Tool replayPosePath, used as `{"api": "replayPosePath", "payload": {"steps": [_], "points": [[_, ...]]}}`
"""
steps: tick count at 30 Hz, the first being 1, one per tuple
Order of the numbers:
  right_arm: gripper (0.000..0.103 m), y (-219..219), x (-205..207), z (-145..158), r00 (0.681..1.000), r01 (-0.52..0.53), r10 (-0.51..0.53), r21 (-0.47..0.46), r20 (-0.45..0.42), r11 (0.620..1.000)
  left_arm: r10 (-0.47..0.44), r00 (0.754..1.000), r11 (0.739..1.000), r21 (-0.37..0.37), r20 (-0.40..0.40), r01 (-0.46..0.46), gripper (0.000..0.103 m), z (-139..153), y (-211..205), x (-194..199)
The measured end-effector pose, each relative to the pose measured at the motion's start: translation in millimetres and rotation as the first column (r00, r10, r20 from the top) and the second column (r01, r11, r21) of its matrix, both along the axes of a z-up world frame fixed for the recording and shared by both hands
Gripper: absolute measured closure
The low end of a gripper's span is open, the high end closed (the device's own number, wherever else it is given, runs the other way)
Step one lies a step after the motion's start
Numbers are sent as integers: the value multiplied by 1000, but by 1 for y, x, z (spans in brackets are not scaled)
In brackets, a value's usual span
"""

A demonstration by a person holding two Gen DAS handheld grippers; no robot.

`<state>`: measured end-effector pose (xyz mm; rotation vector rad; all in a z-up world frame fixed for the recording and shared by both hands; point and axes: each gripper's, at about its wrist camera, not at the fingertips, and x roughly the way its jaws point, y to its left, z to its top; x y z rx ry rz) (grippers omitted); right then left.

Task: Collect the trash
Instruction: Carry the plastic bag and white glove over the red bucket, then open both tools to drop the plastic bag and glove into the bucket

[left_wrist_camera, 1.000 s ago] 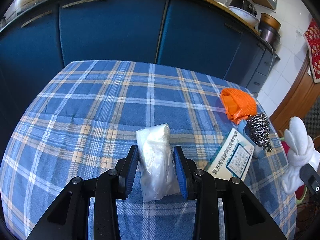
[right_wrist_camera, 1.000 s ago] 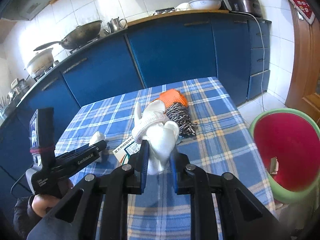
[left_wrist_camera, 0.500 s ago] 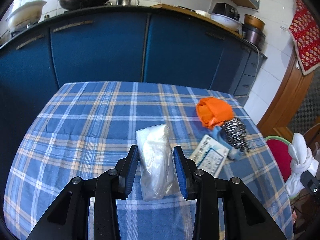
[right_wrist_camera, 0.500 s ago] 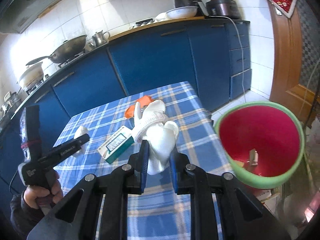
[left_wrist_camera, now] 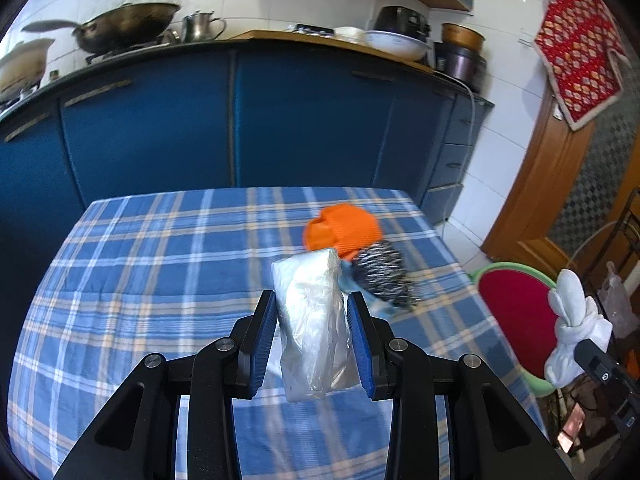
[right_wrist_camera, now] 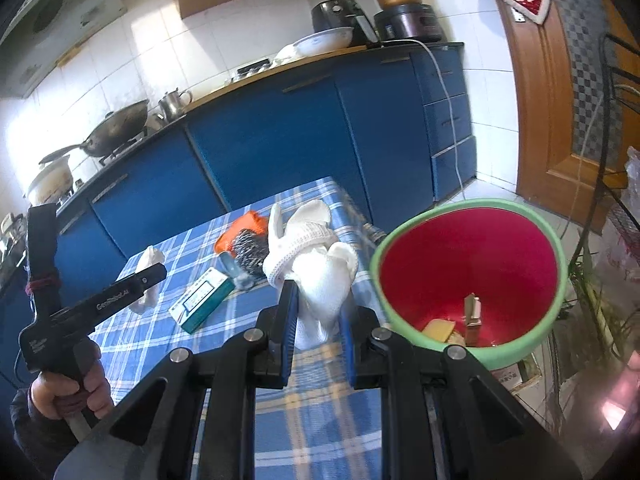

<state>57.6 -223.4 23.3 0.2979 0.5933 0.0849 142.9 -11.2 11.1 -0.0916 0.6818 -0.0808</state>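
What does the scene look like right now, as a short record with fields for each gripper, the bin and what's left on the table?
left gripper: shut on clear plastic bag
right gripper: shut on white glove
bin: green rim, red inside, beside the table, a few scraps at the bottom
table: blue plaid cloth
left on table: orange item, steel scourer, small box

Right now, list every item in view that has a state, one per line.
left gripper: shut on the clear plastic bag, held above the table.
right gripper: shut on the white glove, beside the bin.
red bin: open-topped, some scraps at the bottom.
medicine box: lying flat on the tablecloth.
steel scourer: resting against the orange cloth.
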Motion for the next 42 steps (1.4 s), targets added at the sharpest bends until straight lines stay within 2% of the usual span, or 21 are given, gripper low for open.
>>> {"api": "replayPosePath", "payload": {"steps": [11,19,33,42], "points": [[81,-45,-7,-4,996,85,-85,23,17,996,-91,996,995,41,-1,91,66,7,-58,-1],[81,-81,-9,-15,991,132,-134,70,13,989,-175,984,980,87,-22,176,66,5,-111,4],[80,-130,2,-45,963,268,-265,47,-58,962,-354,930,929,81,-95,362,66,-23,-203,21],[76,-150,17,-76,954,285,-276,68,-113,956,-420,897,895,98,-135,434,66,-45,-242,35]]}}
